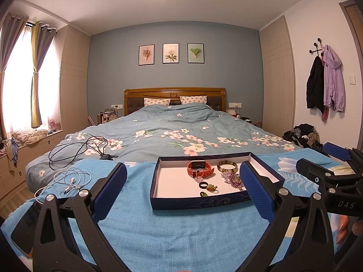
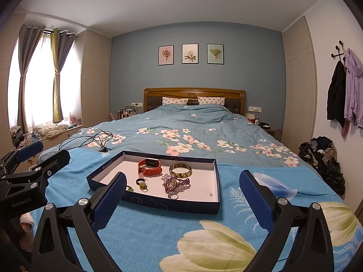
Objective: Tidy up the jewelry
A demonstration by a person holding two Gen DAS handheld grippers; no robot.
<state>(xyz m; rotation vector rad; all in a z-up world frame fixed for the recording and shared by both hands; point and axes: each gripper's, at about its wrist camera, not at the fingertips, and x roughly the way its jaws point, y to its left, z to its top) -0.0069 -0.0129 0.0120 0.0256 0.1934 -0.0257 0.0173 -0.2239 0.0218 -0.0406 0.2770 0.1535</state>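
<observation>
Lying flat, the box lid (image 2: pixel 158 201) runs lengthwise left-right, open side up.

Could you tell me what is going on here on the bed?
A person holds a gripper in each hand above a blue floral towel spread on the bed. Both the left gripper and the right gripper are open and empty. Ahead lies a shallow navy box tray holding an orange smartwatch, a brown bangle, a purple beaded bracelet and several rings. Nothing is gripped yet.
</observation>
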